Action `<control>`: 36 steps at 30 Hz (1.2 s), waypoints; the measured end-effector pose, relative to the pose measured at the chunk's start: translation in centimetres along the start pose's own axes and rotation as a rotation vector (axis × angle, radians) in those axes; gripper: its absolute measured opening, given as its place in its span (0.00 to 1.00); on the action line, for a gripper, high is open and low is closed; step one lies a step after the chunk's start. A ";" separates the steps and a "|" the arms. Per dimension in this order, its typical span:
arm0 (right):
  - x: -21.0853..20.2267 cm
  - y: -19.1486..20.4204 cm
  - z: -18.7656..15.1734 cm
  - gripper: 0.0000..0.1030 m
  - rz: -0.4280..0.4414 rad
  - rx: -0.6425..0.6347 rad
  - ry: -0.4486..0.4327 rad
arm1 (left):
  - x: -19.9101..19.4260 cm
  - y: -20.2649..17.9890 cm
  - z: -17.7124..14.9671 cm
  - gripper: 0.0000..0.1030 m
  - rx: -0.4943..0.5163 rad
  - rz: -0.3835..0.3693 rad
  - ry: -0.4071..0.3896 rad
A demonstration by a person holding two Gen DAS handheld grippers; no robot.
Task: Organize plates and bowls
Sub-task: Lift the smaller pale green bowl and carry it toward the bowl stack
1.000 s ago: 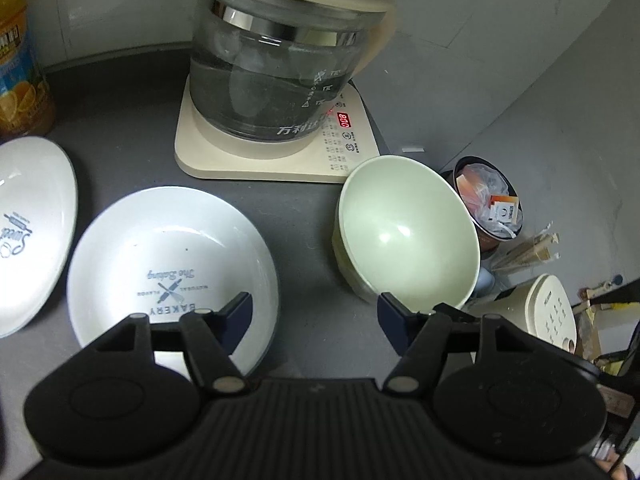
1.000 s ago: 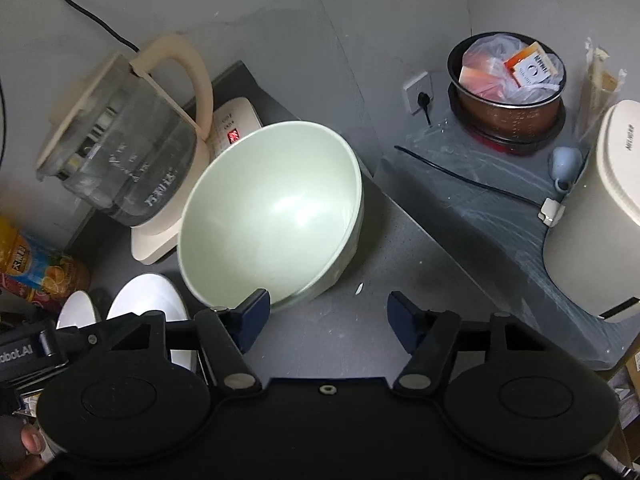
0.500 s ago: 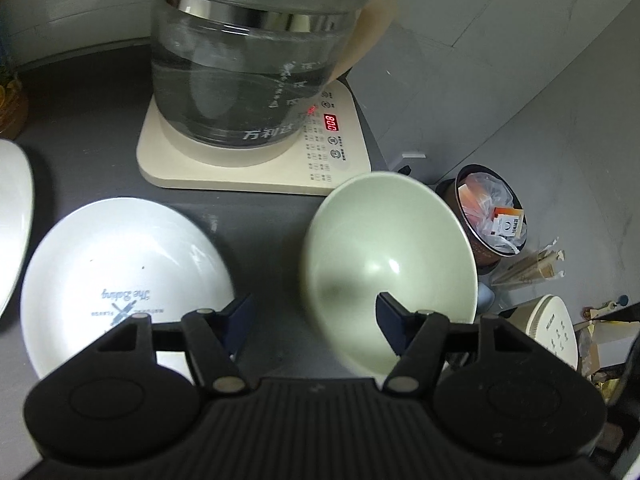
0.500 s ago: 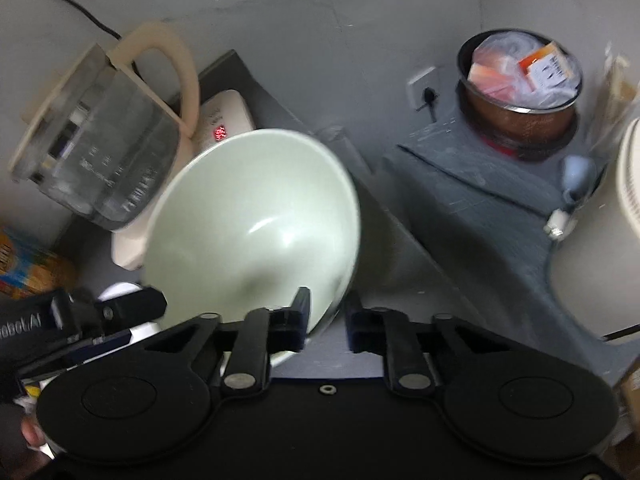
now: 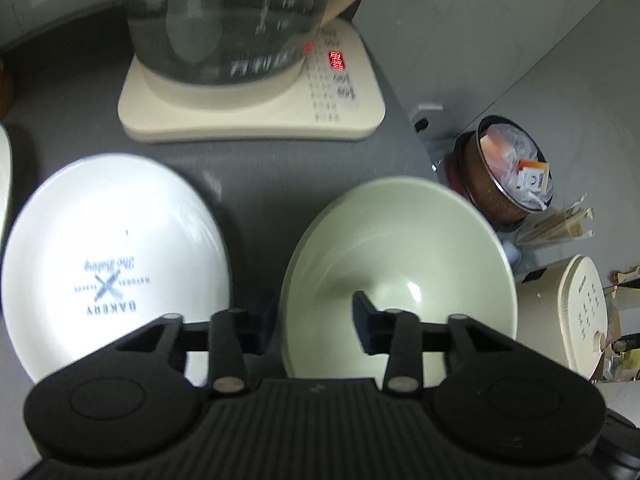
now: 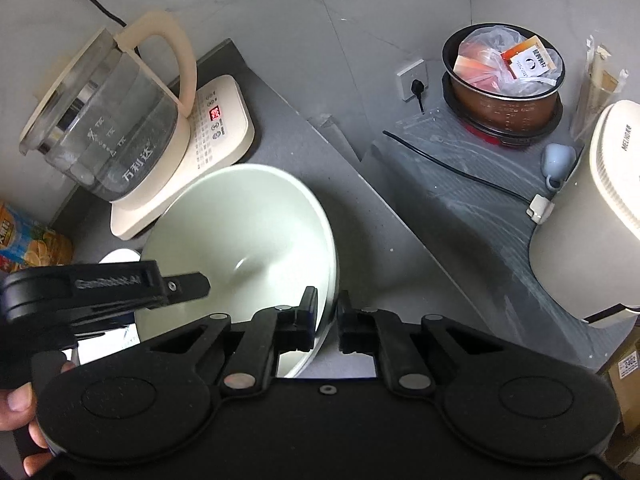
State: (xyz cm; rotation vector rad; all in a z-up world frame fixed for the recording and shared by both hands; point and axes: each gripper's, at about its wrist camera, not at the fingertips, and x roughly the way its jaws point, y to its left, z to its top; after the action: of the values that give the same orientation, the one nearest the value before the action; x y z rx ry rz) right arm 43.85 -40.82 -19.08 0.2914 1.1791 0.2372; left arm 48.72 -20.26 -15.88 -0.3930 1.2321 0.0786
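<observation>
A pale green bowl (image 5: 400, 264) sits tilted on the dark counter, right of a white plate (image 5: 112, 264) printed BAKERY. My right gripper (image 6: 327, 314) is shut on the bowl's (image 6: 248, 232) near right rim, one pad inside and one outside. My left gripper (image 5: 314, 320) straddles the bowl's left rim and its jaws are closing. One finger is outside the rim and the other inside, and a gap still shows between the pads and the bowl wall. In the right wrist view the left gripper's finger (image 6: 188, 286) reaches over the bowl's left side.
A glass kettle (image 5: 224, 20) on its cream base (image 5: 256, 116) stands just behind the bowl and plate. A second white plate (image 5: 5, 184) shows at the left edge. Right of the counter edge stand a pot with bags (image 6: 504, 76) and a cream cooker (image 6: 592, 208). A juice carton (image 6: 28, 240) is far left.
The right gripper shut on the bowl's rim and tipped the bowl. The left gripper came down toward the bowl, and its jaws narrowed across the left rim.
</observation>
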 end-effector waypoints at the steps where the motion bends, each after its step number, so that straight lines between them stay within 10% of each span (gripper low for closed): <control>1: 0.2 -0.1 0.0 0.14 0.003 0.006 0.015 | 0.1 0.1 -0.1 0.26 0.000 -0.002 0.008; 12: -0.6 -0.2 -1.6 0.18 0.008 0.029 0.011 | -0.6 1.1 -0.8 0.05 -0.023 -0.034 0.000; 36: -9.6 4.7 -4.8 0.19 0.059 0.053 -0.160 | -10.7 4.5 -2.3 0.05 0.027 -0.156 -0.109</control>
State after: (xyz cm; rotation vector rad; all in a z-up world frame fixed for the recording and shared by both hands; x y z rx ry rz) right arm 35.73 -39.07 -10.80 0.3850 1.0210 0.2307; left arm 41.81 -15.17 -7.66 -0.4542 1.0904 -0.0497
